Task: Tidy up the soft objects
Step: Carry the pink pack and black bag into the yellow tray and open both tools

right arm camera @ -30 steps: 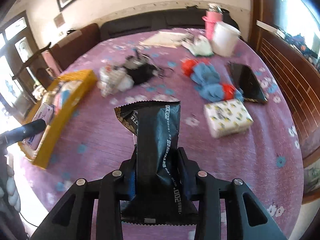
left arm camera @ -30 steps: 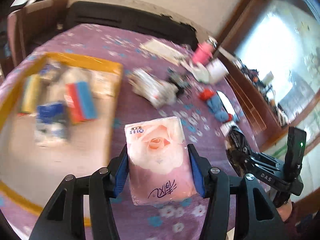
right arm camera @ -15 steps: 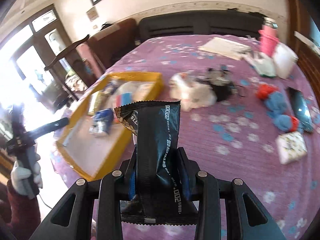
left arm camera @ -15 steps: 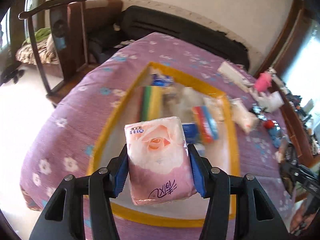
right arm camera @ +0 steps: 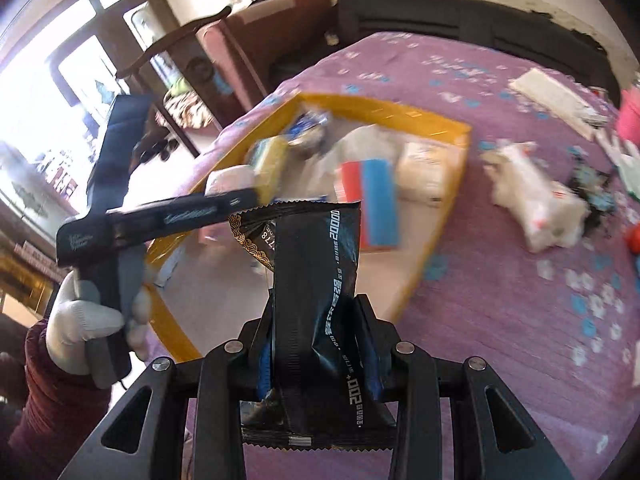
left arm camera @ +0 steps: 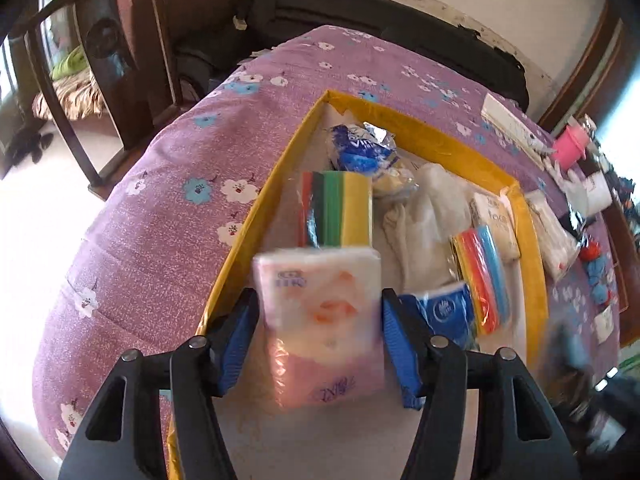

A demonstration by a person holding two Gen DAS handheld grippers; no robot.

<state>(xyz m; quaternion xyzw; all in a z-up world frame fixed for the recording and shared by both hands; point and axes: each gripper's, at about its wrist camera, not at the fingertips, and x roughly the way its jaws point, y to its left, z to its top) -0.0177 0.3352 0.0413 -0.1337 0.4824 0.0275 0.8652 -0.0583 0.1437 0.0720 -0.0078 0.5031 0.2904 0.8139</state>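
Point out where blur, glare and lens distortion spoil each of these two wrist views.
Left wrist view: the pink tissue pack is smeared by motion blur, the floor at left is blown out, and fisheye bends the yellow tray. Right wrist view: the tray's contents are streaked, the window is overexposed, and the black packet stays sharp.

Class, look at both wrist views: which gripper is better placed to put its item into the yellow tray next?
Left. Its just-opening jaws flank the pink tissue pack over the yellow tray; the right gripper holds its black packet at the tray's edge.
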